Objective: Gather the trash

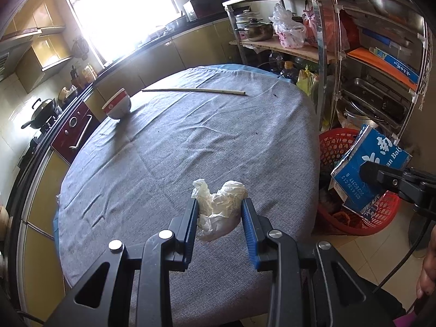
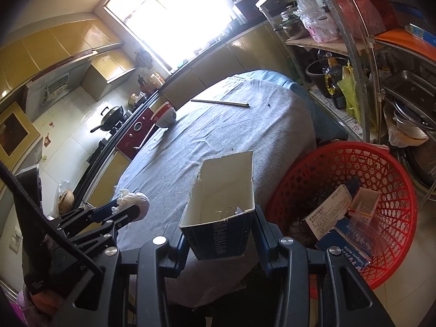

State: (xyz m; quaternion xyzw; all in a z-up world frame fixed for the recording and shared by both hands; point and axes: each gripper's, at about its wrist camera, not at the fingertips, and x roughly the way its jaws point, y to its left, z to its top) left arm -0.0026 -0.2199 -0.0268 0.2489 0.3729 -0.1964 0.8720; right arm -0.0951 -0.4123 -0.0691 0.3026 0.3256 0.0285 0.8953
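Gripping tissue [image 1: 220, 209], carton [image 2: 220, 218] by basket rim [image 2: 275, 207]

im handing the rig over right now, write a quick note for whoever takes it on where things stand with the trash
Left tongs: shut on the crumpled tissue, at the near edge of the table.
Right tongs: shut on the torn blue carton, held open end up at the table's edge beside the red basket, not yet over it.
Done: the basket on the floor already holds some boxes.
Left: drop the carton and the tissue into the basket.
Also on the table: a bowl and a long thin stick; whether either counts as trash I cannot tell.
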